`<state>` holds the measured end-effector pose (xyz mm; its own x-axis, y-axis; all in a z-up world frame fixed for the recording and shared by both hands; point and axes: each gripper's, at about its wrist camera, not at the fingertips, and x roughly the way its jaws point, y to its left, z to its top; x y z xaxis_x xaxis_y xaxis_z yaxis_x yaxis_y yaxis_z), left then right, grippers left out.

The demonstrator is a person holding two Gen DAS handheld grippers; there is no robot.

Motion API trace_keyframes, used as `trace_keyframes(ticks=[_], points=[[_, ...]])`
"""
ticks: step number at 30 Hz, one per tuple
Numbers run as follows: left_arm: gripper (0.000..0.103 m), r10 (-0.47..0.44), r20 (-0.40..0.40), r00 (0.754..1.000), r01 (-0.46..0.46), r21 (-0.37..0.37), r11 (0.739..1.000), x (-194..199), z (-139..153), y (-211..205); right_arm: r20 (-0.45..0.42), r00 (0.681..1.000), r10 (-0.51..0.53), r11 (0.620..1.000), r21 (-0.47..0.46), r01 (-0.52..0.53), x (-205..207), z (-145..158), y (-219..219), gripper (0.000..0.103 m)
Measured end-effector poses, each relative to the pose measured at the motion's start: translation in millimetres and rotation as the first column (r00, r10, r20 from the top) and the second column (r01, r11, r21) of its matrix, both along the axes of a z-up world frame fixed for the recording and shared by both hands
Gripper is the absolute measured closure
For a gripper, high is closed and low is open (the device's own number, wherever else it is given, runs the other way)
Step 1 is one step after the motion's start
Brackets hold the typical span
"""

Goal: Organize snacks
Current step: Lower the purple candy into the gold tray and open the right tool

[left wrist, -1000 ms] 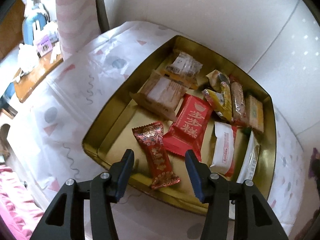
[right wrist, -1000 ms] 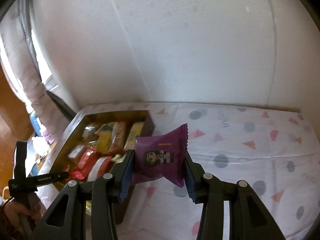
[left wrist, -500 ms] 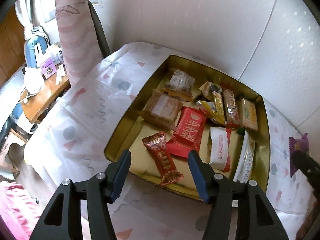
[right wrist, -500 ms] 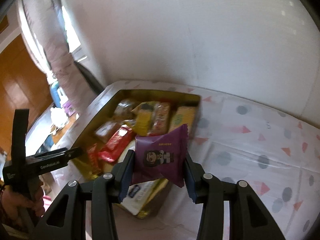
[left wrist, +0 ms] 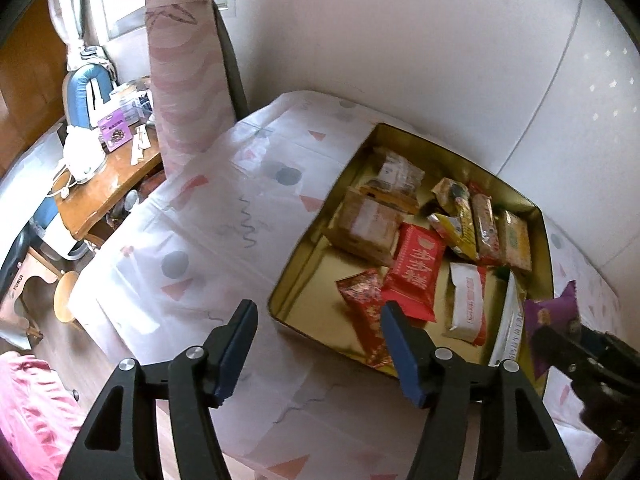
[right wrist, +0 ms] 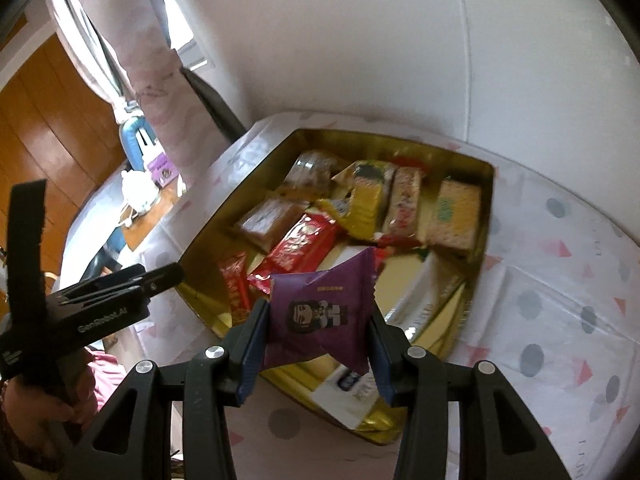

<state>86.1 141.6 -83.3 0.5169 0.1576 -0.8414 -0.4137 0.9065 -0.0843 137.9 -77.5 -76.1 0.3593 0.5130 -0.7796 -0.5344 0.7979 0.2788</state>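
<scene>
A gold tin tray [left wrist: 308, 252] sits on the patterned tablecloth and holds several wrapped snacks, among them a red packet [left wrist: 416, 268] and a white packet [left wrist: 468, 296]. The tray also shows in the right wrist view [right wrist: 486, 208]. My right gripper [right wrist: 318, 334] is shut on a purple snack packet [right wrist: 320, 312] and holds it above the tray's near edge. The purple packet shows at the right in the left wrist view [left wrist: 550, 316]. My left gripper [left wrist: 316, 340] is open and empty, above the tablecloth just left of the tray's near corner.
The tablecloth [left wrist: 208, 240] covers the table against a white wall. A pink curtain [left wrist: 180, 68] hangs at the back left. A wooden side table [left wrist: 100, 184] with clutter stands lower left, beside a wooden stool [left wrist: 64, 300].
My right gripper has carried the purple packet left, from beside the tray to over its near edge. My left gripper has pulled back and left, away from the tray.
</scene>
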Motion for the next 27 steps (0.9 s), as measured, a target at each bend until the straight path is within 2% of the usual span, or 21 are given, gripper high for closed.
trace_keyframes(ticks=[8, 14, 27], points=[[0.035, 0.004, 0.006, 1.0, -0.005, 0.019, 1.0, -6, 1, 21, -0.118, 0.993, -0.022, 1.0, -0.005, 0.021, 8, -13, 33, 0.055], [0.035, -0.003, 0.015, 1.0, 0.003, 0.012, 1.0, -8, 2, 39, -0.167, 0.985, -0.038, 0.999, -0.025, 0.034, 6, -22, 56, 0.055], [0.033, -0.088, 0.019, 0.996, 0.088, -0.003, 0.996, 5, 0, 62, -0.223, 0.951, -0.215, 0.974, -0.117, 0.193, 14, -43, 72, 0.055]])
